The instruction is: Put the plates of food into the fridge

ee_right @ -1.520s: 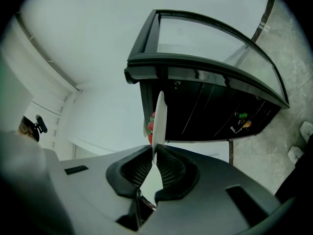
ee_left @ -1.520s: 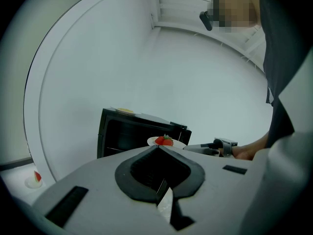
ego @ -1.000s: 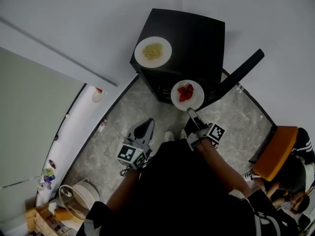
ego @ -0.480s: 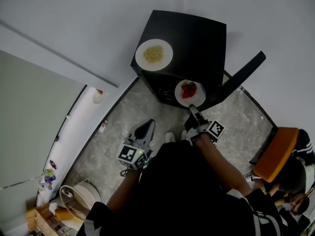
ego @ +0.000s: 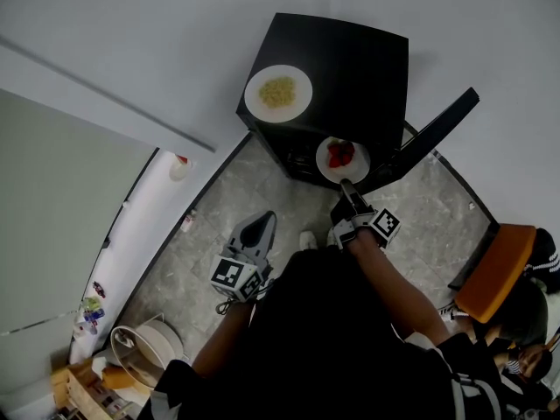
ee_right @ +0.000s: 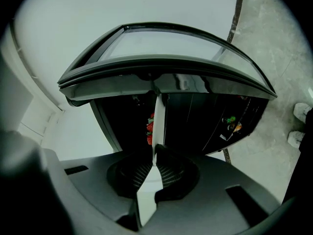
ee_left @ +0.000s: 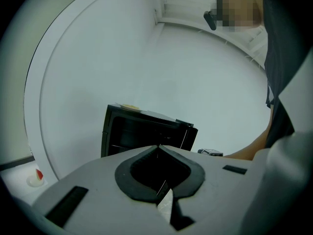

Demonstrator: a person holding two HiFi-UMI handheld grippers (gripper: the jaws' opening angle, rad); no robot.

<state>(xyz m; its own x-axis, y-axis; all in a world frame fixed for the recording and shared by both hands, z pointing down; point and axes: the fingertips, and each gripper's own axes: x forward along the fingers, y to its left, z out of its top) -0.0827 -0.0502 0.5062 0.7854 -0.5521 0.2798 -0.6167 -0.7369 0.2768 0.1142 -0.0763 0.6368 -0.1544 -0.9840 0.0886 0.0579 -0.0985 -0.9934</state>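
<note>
At the open front of the fridge (ego: 350, 59), now partly under its top edge: plate of strawberries (ego: 342, 158), a second ago clear of that opening. Pinched by the near rim in the right gripper (ego: 347, 188), jaws pressed onto the white edge, food side up. Probably mid-insertion, so first plate nearly stowed; needs a shelf under it before any letting go. On top of the fridge, untouched: plate of yellow food (ego: 278, 93), likely next to fetch. Back from the fridge front, toward the lower left: left gripper (ego: 260, 226), jaws pressed together on nothing. Swung out to the right of the fridge: door (ego: 433, 134). Under the fridge, grey marbled floor (ego: 210, 226); behind it, plain white wall (ego: 131, 24); well to its right, orange chair (ego: 494, 269).
</note>
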